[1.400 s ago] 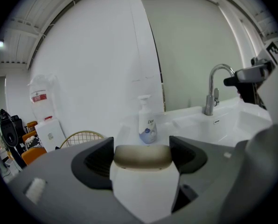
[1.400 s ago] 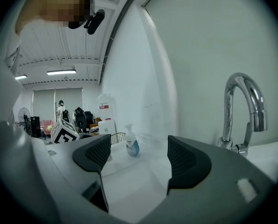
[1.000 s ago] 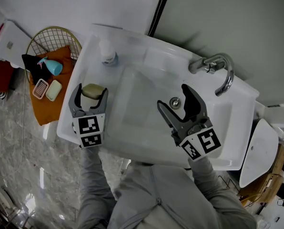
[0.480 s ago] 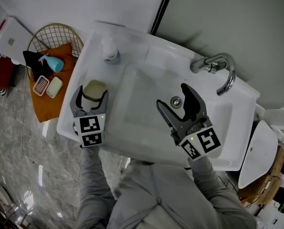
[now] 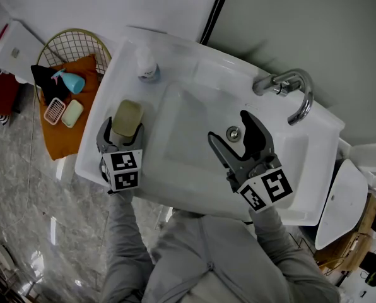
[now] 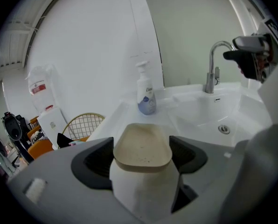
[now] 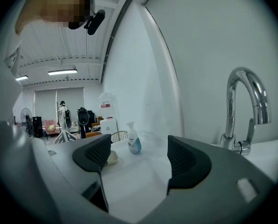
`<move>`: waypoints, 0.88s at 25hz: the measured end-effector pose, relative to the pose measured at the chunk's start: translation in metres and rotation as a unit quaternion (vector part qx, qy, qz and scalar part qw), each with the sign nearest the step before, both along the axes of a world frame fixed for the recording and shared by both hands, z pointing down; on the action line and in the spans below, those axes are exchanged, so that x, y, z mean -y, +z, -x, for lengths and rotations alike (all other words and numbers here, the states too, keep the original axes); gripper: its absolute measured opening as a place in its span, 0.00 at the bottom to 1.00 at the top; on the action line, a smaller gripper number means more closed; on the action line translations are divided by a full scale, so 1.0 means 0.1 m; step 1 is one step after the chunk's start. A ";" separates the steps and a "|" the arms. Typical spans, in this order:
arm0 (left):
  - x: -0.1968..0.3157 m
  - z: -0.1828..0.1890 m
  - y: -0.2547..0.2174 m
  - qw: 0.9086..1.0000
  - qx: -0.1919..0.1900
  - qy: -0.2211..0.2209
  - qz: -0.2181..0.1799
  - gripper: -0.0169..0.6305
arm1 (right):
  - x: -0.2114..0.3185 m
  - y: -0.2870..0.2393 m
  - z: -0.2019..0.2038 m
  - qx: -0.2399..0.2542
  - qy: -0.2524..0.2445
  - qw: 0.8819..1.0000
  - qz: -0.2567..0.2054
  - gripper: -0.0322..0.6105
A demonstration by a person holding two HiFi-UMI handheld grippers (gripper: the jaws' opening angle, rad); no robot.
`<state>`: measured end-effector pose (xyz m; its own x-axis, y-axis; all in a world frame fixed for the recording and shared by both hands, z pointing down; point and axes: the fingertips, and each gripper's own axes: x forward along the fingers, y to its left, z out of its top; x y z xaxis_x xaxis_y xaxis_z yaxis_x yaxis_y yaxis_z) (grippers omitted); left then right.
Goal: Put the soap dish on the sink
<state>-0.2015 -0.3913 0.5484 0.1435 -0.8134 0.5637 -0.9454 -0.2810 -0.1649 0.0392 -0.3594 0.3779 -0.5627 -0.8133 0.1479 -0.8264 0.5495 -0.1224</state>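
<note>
The beige oval soap dish [image 5: 128, 115] is at the left rim of the white sink [image 5: 197, 74]. My left gripper [image 5: 122, 129] is shut on it, one jaw pressed against each long side. The left gripper view shows the soap dish [image 6: 142, 146] wedged between both pads, its far end sticking out past the jaws. Over the basin near the drain [image 5: 233, 133], my right gripper [image 5: 229, 128] is open and holds nothing. In the right gripper view, the right gripper [image 7: 136, 155] faces along the basin.
A pump soap bottle [image 5: 146, 68] stands at the sink's far left corner. The chrome faucet [image 5: 290, 88] rises at the far right. On the floor to the left, a wire basket [image 5: 68, 59] holds an orange cloth, a pink tray and a blue bottle.
The left jaws have narrowed onto the soap dish, which now looks longer and sits slightly farther along the rim. The right gripper has hardly moved.
</note>
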 end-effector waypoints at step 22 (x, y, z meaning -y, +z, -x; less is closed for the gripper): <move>-0.01 0.05 0.10 1.000 -0.007 -0.003 0.022 0.68 | -0.03 -0.04 0.02 0.000 0.001 1.000 -0.003 0.64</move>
<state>-0.2062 -0.3902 0.5581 0.1468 -0.7894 0.5960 -0.9496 -0.2812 -0.1386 0.0370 -0.3566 0.3738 -0.5613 -0.8154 0.1419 -0.8274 0.5488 -0.1194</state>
